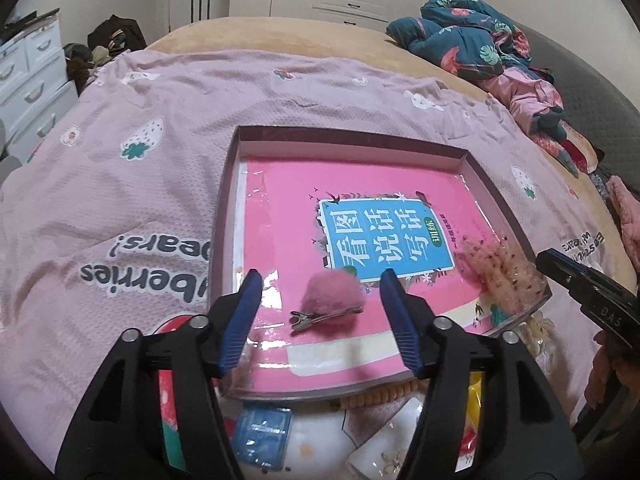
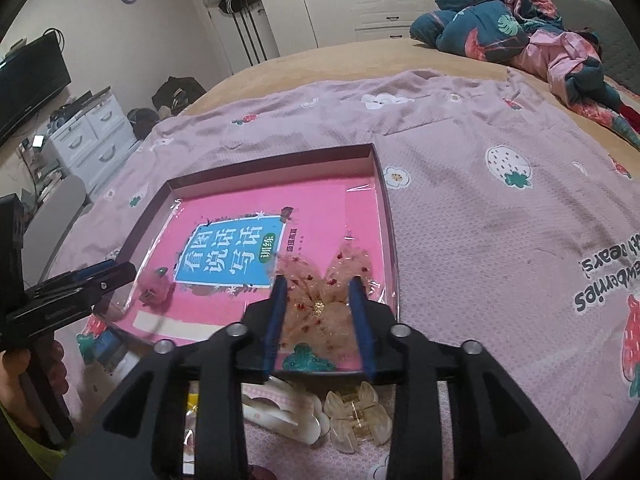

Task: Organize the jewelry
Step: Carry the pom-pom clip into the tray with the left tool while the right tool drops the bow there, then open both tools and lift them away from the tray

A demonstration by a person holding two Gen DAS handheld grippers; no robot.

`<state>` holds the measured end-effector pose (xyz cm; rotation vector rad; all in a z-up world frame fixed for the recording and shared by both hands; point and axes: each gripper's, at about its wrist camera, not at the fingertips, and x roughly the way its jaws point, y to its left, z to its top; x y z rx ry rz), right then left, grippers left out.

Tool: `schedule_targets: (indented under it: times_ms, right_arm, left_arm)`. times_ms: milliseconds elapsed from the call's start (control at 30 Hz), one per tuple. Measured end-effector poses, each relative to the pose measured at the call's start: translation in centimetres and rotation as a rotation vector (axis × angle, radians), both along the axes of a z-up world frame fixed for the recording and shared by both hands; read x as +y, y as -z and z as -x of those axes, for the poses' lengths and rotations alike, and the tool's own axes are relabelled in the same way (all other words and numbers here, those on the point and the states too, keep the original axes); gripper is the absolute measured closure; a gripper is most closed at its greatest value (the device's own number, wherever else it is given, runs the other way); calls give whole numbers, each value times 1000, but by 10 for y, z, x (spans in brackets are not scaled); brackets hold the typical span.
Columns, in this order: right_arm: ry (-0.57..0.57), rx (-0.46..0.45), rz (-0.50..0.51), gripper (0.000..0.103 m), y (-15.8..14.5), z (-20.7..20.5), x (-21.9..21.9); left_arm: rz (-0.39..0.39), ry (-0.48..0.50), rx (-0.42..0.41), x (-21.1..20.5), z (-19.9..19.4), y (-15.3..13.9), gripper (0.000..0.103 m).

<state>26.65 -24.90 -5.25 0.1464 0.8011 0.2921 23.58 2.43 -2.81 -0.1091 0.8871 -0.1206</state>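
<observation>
Left gripper (image 1: 320, 280): released; both blue-padded fingers (image 1: 246, 312) stand apart over the near edge of the tray, clear of the hair clip that lies between them.
Right gripper (image 2: 319, 286): released; its blue-padded fingers (image 2: 276, 320) stand to either side of the bow without pressing on it.
Left gripper in the right wrist view (image 2: 120, 270): enters from the left edge, above the near left corner of the tray.
Right gripper in the left wrist view (image 1: 554, 258): enters from the right edge, beside the near right corner of the tray.
Pink fuzzy pompom hair clip with a metal alligator clasp (image 1: 326, 304): lies on the book cover in the near left part of the tray; clasp on its near side.
Pale pink sheer fabric bow with red specks and a gold centre (image 2: 320, 304): lies in the near right corner of the tray, on the book cover.
Shallow rectangular cardboard tray with dark outer walls (image 1: 348, 132): rests on the blanket, open side up.
Pink plastic-wrapped book with a blue title panel (image 1: 384, 236): lies flat in the tray and covers most of its floor.
Mauve strawberry-print blanket (image 1: 120, 200): spread over the bed, under the tray.
Clear plastic claw clip (image 2: 358, 416): on the blanket, just near of the tray.
White glossy elongated hair clip (image 2: 280, 412): on the blanket, left of the claw clip.
Blue square packet (image 1: 262, 430): on the blanket, near of the tray's left part.
Teal floral quilt, bunched (image 2: 500, 12): far right on the bed.
</observation>
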Motion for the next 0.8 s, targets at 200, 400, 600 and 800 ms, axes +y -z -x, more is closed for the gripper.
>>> schedule_targets:
  times_ms: [200,400,600,800]
  right_arm:
    - [27,-71,-14,35,-24,18,-10]
    - [28,-169,3,14,-56,43,-17]
    - [14,-220,10,10,-76,65,-20]
    - [-8,-245,11,9,-89,85,-20]
  left_arm:
    - [2,-10,-21,3,10,-12,36]
    - [0,-27,-78,5,27,-38,22]
    - [1,-51,-138,8,52,-59,14]
    - [-1,-55,-182,6,73,-74,12]
